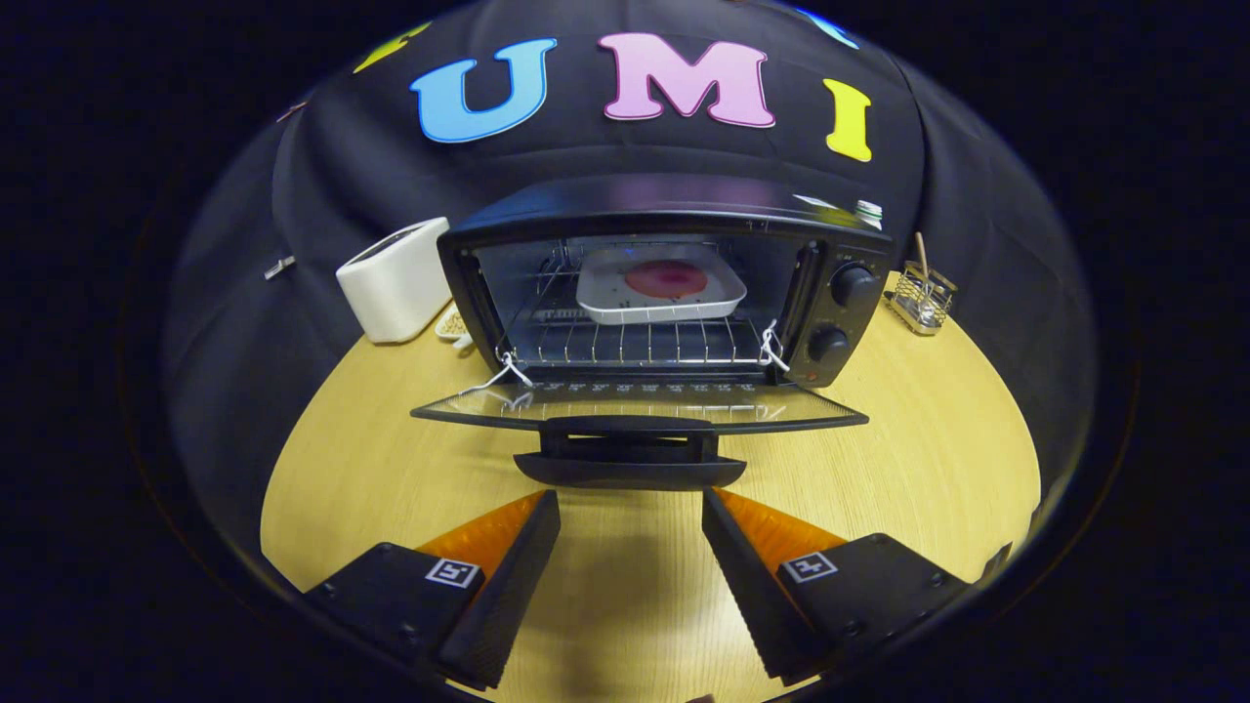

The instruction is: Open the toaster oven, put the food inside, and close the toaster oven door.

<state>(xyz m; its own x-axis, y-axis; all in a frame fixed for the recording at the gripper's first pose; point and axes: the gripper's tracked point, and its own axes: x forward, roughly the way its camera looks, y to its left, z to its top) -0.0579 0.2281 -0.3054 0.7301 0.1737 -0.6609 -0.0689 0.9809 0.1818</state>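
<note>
The tool (630, 513) is spread wide over the table (928, 469) and holds nothing. Just ahead of its fingers is the door (640, 403), folded down flat, its handle (630, 459) nearest. The door looks stiff, hinged and glazed, so likely fragile; the handle's bar seems the safest hold, or a lift from under it. Beyond, inside the oven (664, 283), a tray (661, 284) of food (666, 278) sits on the rack (635, 340).
</note>
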